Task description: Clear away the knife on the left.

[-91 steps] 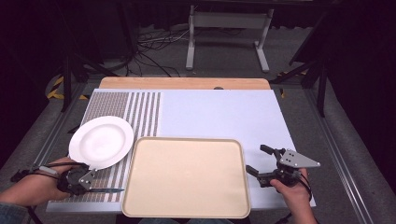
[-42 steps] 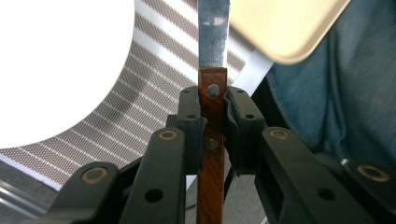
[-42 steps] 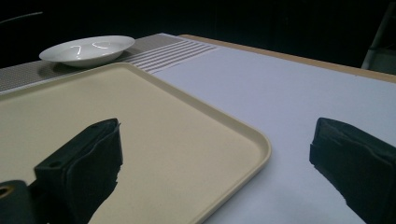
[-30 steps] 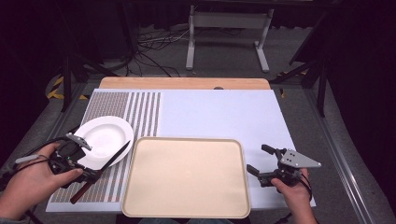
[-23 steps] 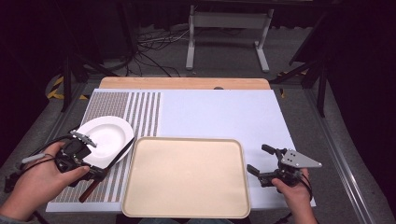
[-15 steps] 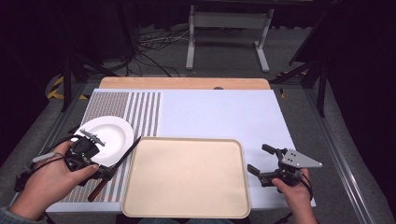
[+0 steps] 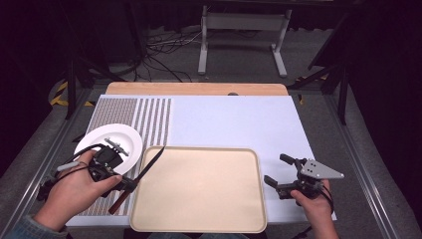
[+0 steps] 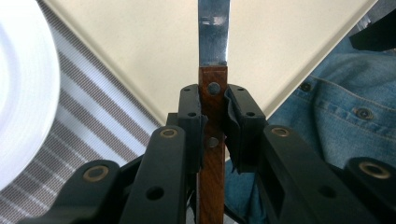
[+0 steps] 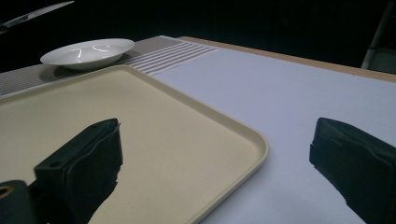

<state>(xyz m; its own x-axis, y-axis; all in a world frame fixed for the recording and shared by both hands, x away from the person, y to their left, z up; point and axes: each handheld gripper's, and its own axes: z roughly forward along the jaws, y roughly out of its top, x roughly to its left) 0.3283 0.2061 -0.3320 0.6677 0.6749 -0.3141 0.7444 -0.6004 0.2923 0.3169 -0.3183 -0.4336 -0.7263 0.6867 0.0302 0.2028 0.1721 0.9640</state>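
I have the left gripper point(image 7: 119, 180) at the lower left of the high view, its fingers point(image 8: 192, 122) clamped on the brown wooden handle of a steel-bladed table knife point(image 7: 144, 173). In the left gripper view the handle stands straight up between the two pads, gripped near the rivets just below the blade. The knife's long axis runs diagonally in the high view, handle toward the lower left, blade tip toward the upper right, and the blade crosses over the left rim of the beige rectangular plastic tray point(image 7: 199, 226). Whether the tip is touching the tray or is held above it, I cannot tell.

The round white ceramic plate point(image 7: 127, 139) lies just up and left of the left gripper, on the striped grey part of the pale mat covering the surface point(image 7: 234, 119). The tray lies to the right of the knife, in the lower middle of the frame.

My right gripper point(image 7: 282, 175) rests at the lower right, just beside the tray's right edge, fingers spread wide with nothing between them.

The left hand is plainly the nearer to knife, plate and tray's left rim. Count: one knife, one plate, one tray, two grippers.
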